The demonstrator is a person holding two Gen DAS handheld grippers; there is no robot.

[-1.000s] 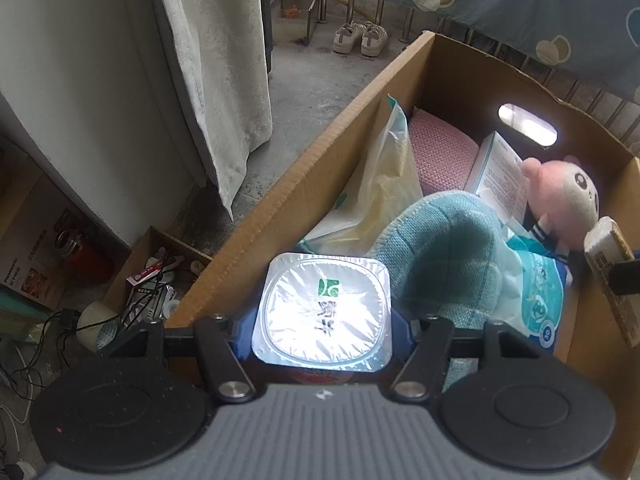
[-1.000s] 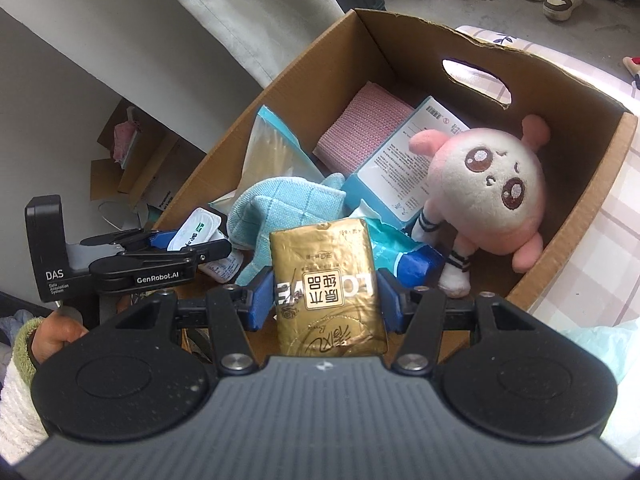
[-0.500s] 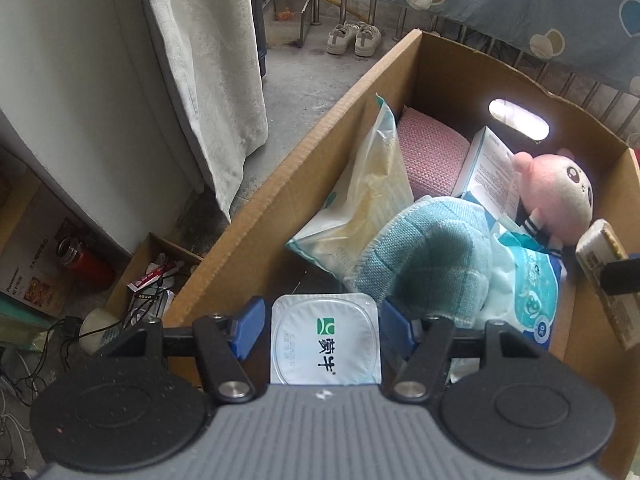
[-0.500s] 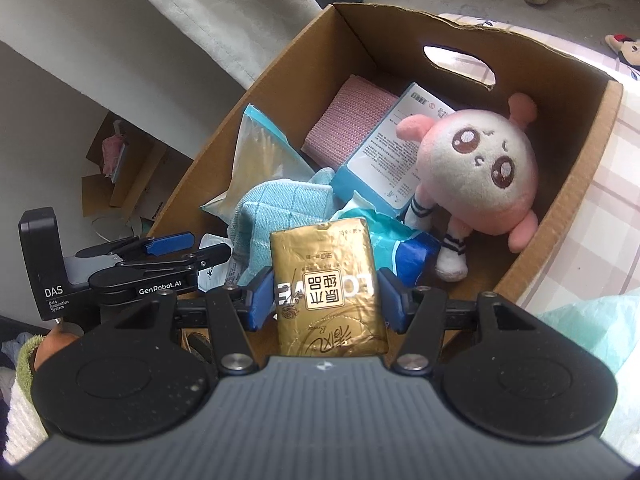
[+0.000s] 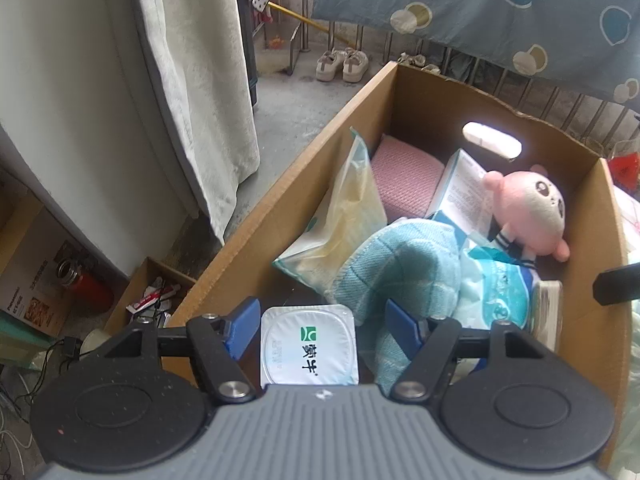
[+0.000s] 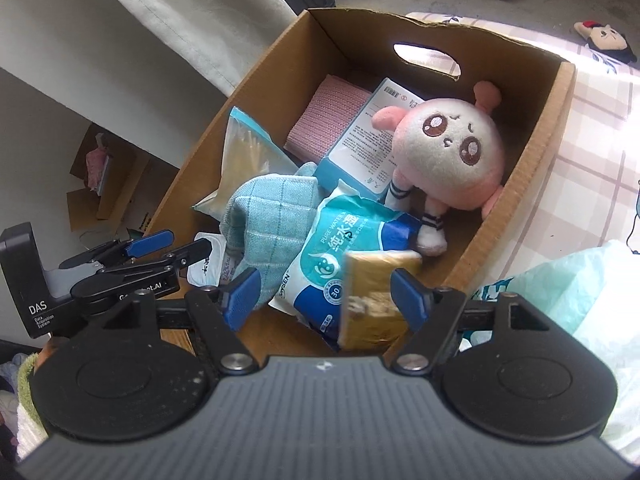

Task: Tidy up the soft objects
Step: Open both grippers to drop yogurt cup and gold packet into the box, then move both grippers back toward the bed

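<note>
Now both grippers' jaws are opening over the cardboard box [image 6: 556, 128]: left gripper [image 5: 318, 324] clear of the yogurt cup [image 5: 308, 350], right gripper [image 6: 324, 290] releasing the blurred gold packet [image 6: 374, 300] at lower centre.

Pale curtain [image 5: 200, 92], white sneakers [image 5: 340, 65] — red flask [image 5: 82, 284] below.

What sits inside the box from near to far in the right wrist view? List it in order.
Gold packet → wet wipes pack → plush toy → pink cloth → handle hole in the box's far wall.
</note>
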